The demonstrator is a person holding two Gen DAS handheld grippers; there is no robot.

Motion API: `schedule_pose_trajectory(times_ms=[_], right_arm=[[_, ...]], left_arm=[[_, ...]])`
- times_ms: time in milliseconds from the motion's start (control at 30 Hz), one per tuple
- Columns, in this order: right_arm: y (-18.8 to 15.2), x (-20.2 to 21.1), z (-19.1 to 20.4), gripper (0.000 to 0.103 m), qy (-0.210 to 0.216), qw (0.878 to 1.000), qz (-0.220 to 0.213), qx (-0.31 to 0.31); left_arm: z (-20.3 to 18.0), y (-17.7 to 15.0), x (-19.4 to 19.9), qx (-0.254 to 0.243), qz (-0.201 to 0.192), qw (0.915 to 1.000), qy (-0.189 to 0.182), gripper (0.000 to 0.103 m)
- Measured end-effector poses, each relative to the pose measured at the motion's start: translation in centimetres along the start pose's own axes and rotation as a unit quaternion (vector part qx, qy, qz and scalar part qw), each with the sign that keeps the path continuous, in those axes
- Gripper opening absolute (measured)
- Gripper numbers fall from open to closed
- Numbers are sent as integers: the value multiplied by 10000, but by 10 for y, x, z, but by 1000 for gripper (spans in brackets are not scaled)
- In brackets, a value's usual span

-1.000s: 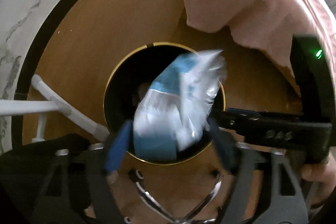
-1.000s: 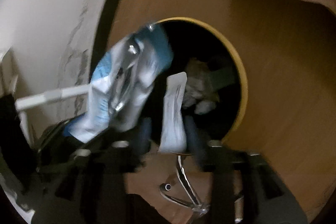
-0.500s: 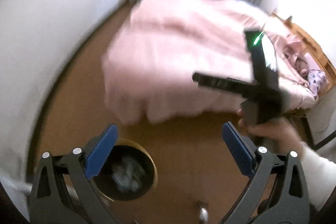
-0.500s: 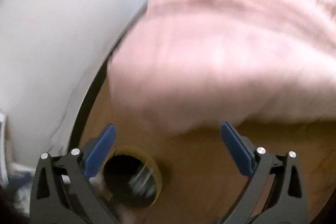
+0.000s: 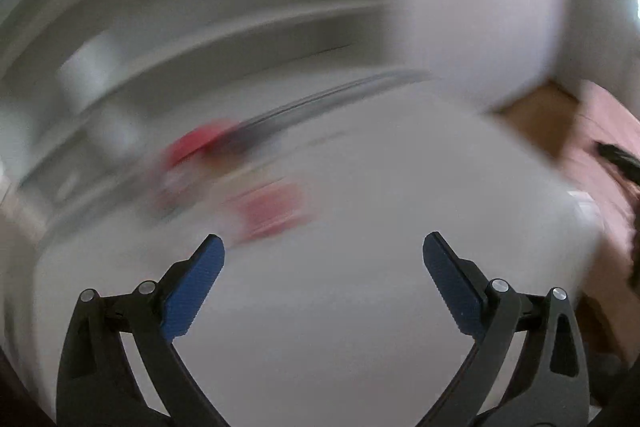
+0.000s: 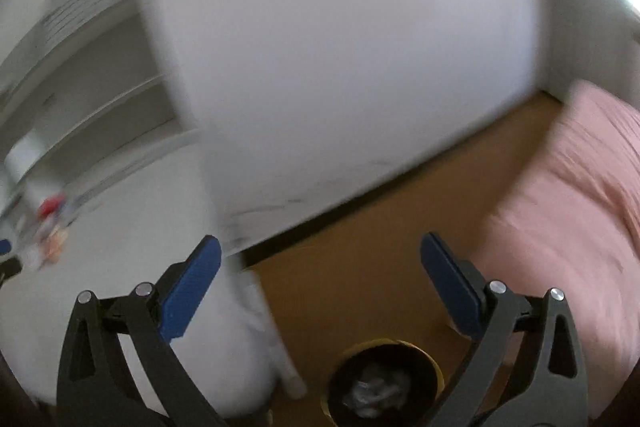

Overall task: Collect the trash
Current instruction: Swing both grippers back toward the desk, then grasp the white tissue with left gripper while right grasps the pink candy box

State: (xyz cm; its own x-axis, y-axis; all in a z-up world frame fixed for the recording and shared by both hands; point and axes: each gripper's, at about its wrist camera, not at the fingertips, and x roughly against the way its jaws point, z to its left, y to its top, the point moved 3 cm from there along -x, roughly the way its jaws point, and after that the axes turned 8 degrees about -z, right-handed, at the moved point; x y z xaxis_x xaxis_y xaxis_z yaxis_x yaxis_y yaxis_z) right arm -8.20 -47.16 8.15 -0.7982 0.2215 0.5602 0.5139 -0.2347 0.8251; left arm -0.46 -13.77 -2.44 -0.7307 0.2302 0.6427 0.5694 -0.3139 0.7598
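Observation:
My left gripper (image 5: 323, 247) is open and empty above a white table (image 5: 360, 307). Blurred red and pink trash pieces (image 5: 272, 211) lie on the table ahead of it, with a red item (image 5: 196, 143) further back. My right gripper (image 6: 320, 251) is open and empty over the floor beside the table (image 6: 120, 267). Below it stands a black bin with a gold rim (image 6: 384, 383), holding crumpled trash (image 6: 376, 389). The same red trash (image 6: 50, 207) shows far left in the right wrist view.
A white wall (image 6: 340, 67) runs behind. A white shelf unit (image 6: 100, 87) stands at the back left. A bed with a pink cover (image 6: 568, 227) is at the right. Brown wooden floor (image 6: 380, 247) lies between table and bed. Both views are motion-blurred.
Both grippers let their wrappers go into the bin and opened. They then rose and swung left, from the bin and bed toward the white table.

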Motion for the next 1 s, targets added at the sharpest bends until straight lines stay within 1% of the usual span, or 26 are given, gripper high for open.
schedule_pose_trajectory(times_ms=[33,67,100,133,167,233,267,333,400,433,467,533,567,633,800,867,900,933,967,1000], right_arm=[[6,-11,31,97,404,9988,54,262],[11,-23,64,97,923,9944,159,482],[12,-32,88,97,1299,9892,267,619],[14,-41,122,97,1906,9768,459,861],[14,-47,149,97,2354,9640,587,1086],[11,-55,216,97,3167,9278,766,1819],[10,-59,239,97,3387,9130,820,2120],[6,-73,283,96,3835,8787,1012,2656],[-1,-80,310,92,4027,8558,1102,3054],[-5,-84,318,86,4089,8455,1100,3252],[-6,-87,328,79,4141,8380,1119,3372],[-8,-89,337,75,4304,8250,1257,3439],[-10,-89,341,75,4380,8171,1298,3516],[-14,-88,349,75,4382,8057,1287,3771],[-26,-85,363,75,4352,7822,1294,4266],[-36,-91,371,63,4254,7727,1266,4539],[-39,-95,375,60,4224,7703,1262,4608],[-42,-95,376,54,4190,7666,1291,4692],[-44,-98,378,50,4169,7645,1336,4731],[-45,-98,378,50,4128,7647,1348,4761]], left_arm=[[25,-9,-1,198,128,9995,227,97],[58,-22,0,485,272,9973,474,97],[75,-28,0,627,338,9959,553,97],[88,-33,0,789,390,9943,607,97],[103,-42,1,966,435,9924,621,97],[116,-49,-1,1104,459,9912,575,97],[113,-47,-3,1097,476,9916,492,97],[108,-46,-10,1019,530,9930,288,97],[101,-42,-29,810,674,9944,75,97],[101,-44,-33,740,696,9948,58,97],[97,-43,-33,681,701,9952,31,97],[93,-42,-38,731,748,9945,-74,97],[93,-42,-42,798,782,9936,-169,97],[90,-40,-50,803,831,9928,-301,97],[85,-33,-64,677,863,9933,-356,97],[83,-28,-69,633,862,9935,-379,97],[81,-25,-71,582,858,9939,-384,97],[79,-23,-74,528,861,9941,-387,97],[77,-20,-77,463,871,9944,-389,96],[76,-19,-80,430,880,9944,-399,96]])
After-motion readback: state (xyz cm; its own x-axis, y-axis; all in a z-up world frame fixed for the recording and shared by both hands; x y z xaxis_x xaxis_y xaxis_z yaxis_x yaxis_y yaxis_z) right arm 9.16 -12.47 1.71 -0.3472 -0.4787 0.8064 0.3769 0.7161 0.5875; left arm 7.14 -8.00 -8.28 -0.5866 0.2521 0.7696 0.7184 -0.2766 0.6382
